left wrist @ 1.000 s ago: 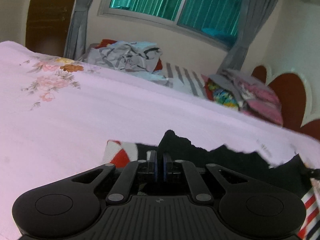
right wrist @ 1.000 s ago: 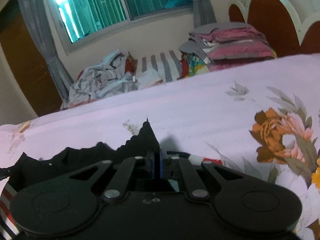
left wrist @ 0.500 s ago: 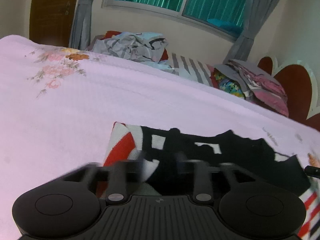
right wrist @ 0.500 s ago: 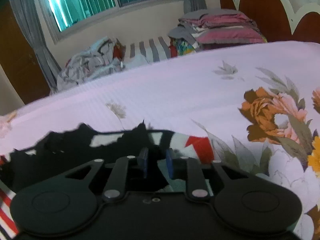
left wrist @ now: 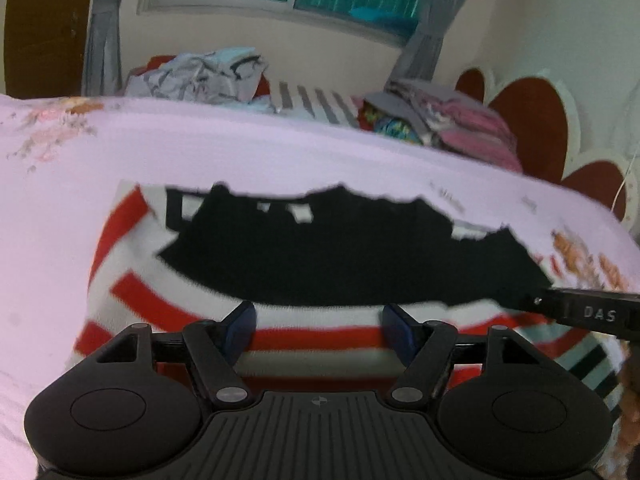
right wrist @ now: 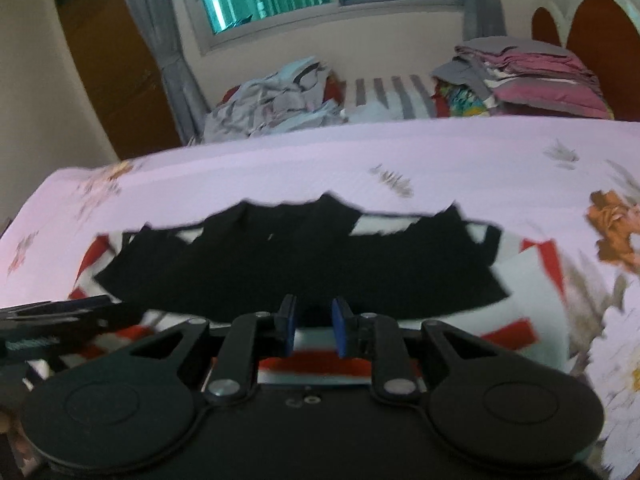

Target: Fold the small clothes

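A small garment lies flat on the pink floral bedsheet (left wrist: pixel 280 148). Its black part (left wrist: pixel 340 256) is laid over the red-and-white striped part (left wrist: pixel 132 296); in the right wrist view the black part (right wrist: pixel 280 264) spreads across the middle. My left gripper (left wrist: pixel 319 314) hovers over the near striped edge, its jaws opening wide with only cloth below them, nothing pinched. My right gripper (right wrist: pixel 314 310) stands open by a narrow gap just short of the black edge, holding nothing. Each gripper shows in the other's view: right gripper (left wrist: pixel 592 312), left gripper (right wrist: pixel 52 312).
A crumpled heap of clothes (left wrist: pixel 200 76) (right wrist: pixel 276 100) lies past the far side of the bed. A folded stack (left wrist: pixel 452 124) (right wrist: pixel 540 76) sits by the red-brown headboard (left wrist: pixel 528 120). A wooden door (right wrist: pixel 108 68) stands at the far left, under-window wall behind.
Both grippers were shut on the raised black edge a second ago. They have let go, opened and drawn back toward the near side; the black cloth now lies flat on the stripes.
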